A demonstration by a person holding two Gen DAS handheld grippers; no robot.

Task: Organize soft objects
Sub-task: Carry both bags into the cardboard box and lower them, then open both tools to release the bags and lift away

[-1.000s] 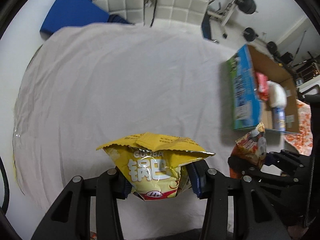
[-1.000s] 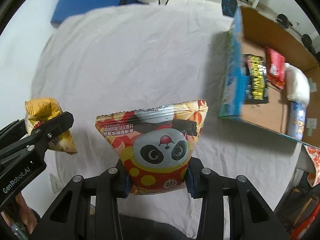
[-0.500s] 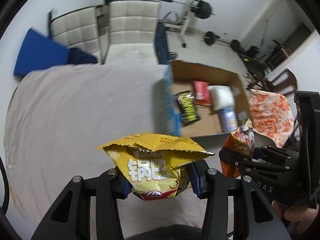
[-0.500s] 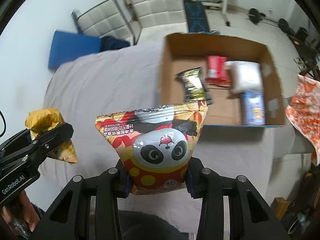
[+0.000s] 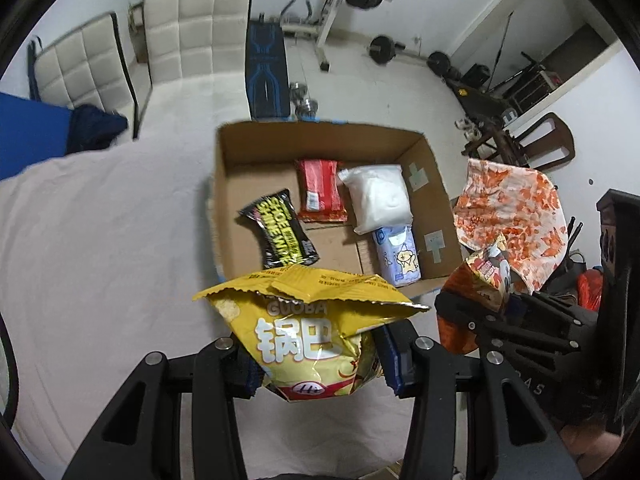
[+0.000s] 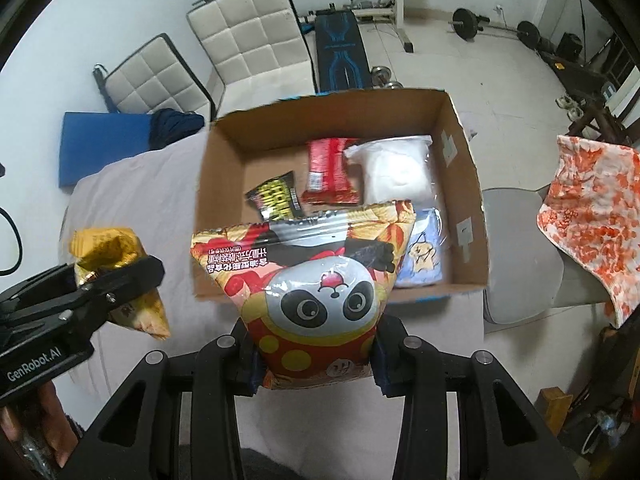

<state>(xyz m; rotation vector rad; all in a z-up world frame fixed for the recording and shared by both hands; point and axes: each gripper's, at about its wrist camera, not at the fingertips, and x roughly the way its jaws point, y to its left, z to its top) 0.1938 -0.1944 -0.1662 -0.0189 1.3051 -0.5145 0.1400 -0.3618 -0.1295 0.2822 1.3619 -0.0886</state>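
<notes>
Clamped in the left gripper [image 5: 318, 364] is a yellow chip bag [image 5: 310, 336]; the right gripper [image 6: 316, 364] pinches a panda snack bag [image 6: 320, 292]. Both bags hang near an open cardboard box [image 6: 224, 168] holding a black-and-yellow packet [image 5: 278, 234], red pack [image 5: 320, 190], white pouch [image 5: 378, 198] and blue tissue pack [image 5: 400, 256].

Bright, even indoor light; fisheye bending, dark vignetted corners, slight motion blur

Bkgd: two white quilted chairs [image 6: 248, 36] by far wall, blue mat [image 6: 104, 144] w/ dark cloth [image 6: 176, 126] bunched at its edge. Weight bench [image 5: 267, 68], barbell rack [image 5: 340, 8], dumbbells [image 5: 304, 100] on floor. Orange-patterned cloth [image 6: 596, 208] at right, draped.
</notes>
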